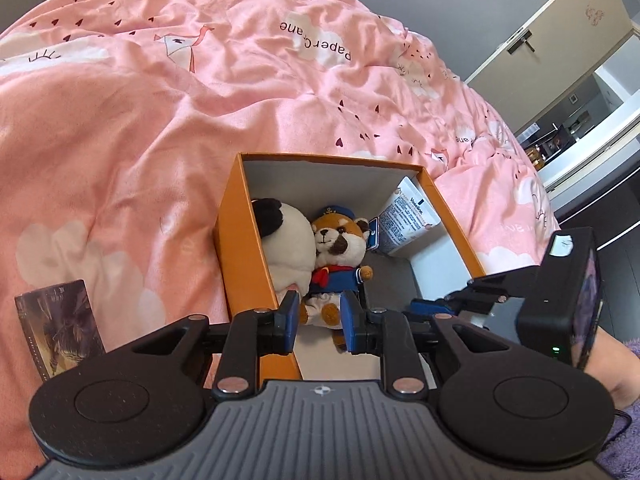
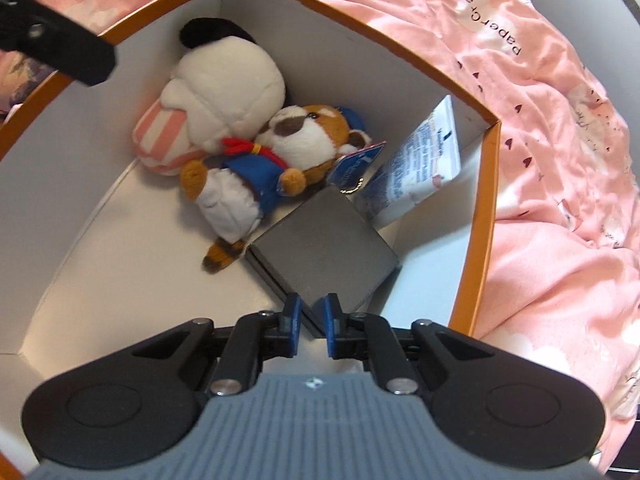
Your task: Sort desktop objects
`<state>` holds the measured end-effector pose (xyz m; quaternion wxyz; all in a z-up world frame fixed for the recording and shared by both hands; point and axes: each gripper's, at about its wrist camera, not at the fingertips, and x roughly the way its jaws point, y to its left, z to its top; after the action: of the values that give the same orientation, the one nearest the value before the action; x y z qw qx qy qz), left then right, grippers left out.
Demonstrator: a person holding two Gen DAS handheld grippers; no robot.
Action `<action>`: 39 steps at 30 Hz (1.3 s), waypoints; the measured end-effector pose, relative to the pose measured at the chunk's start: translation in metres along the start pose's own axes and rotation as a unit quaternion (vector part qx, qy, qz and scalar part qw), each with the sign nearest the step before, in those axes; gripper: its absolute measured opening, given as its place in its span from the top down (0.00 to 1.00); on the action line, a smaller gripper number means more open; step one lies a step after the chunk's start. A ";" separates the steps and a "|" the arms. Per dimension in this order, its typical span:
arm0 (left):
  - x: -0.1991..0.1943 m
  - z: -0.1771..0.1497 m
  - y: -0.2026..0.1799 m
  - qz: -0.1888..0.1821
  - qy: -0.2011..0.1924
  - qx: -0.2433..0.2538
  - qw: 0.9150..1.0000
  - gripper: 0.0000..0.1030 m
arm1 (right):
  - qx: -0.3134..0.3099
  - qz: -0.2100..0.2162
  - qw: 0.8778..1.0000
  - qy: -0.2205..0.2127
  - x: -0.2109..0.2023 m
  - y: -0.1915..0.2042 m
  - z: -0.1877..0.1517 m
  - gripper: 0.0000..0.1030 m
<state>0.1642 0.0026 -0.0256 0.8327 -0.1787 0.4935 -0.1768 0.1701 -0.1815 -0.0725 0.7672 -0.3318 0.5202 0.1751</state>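
Pink quilt [image 1: 160,128] underfoot; beige door [image 1: 556,36], maybe kitchen beyond

This is a bedroom in a home. A bed fills most of the space, covered by a rumpled pink duvet [image 1: 200,120] printed with white clouds, small dark hearts and the words "Paper Crane". Beyond the bed's far right corner stands a cream door [image 1: 556,36] with a dark lever handle [image 1: 520,42]. Past it, a doorway opens onto a counter crowded with small household items.
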 end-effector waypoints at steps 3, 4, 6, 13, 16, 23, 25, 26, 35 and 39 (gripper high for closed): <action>-0.004 -0.001 -0.002 0.003 -0.009 0.007 1.000 0.75 | -0.007 -0.018 1.000 -0.007 0.001 0.001 0.003 0.90; -0.005 -0.001 -0.002 0.003 -0.011 0.008 1.000 0.75 | -0.008 -0.026 1.000 -0.012 0.000 0.001 0.004 0.90; -0.005 -0.002 -0.002 0.000 -0.011 0.007 1.000 0.75 | -0.021 -0.045 0.999 -0.018 0.001 0.002 0.005 0.94; -0.005 -0.004 0.001 -0.009 -0.009 0.000 1.000 0.75 | 0.000 0.000 1.000 -0.020 -0.014 0.000 0.007 0.90; -0.004 -0.004 0.001 -0.011 -0.007 0.000 1.000 0.74 | 0.027 0.072 0.997 -0.002 -0.024 0.003 0.006 0.90; -0.006 -0.005 0.002 -0.014 -0.010 -0.001 1.000 0.74 | 0.035 0.058 0.997 0.036 -0.002 0.004 0.002 0.90; -0.005 -0.005 0.002 -0.015 -0.012 -0.001 1.000 0.74 | 0.029 0.039 0.998 0.037 0.001 0.005 0.002 0.94; -0.005 -0.005 0.002 -0.016 -0.012 -0.001 1.000 0.74 | 0.026 0.032 0.998 0.037 0.001 0.005 0.003 0.94; -0.004 -0.006 0.002 -0.023 -0.010 -0.004 1.000 0.74 | 0.006 -0.029 0.999 0.030 0.002 0.016 0.004 0.99; -0.003 -0.006 0.002 -0.022 -0.010 -0.004 1.000 0.74 | -0.001 -0.030 0.999 0.032 0.000 0.021 -0.006 0.97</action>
<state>0.1575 0.0052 -0.0268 0.8327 -0.1942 0.4818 -0.1915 0.1532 -0.1707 -0.0804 0.7547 -0.3536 0.5340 0.1420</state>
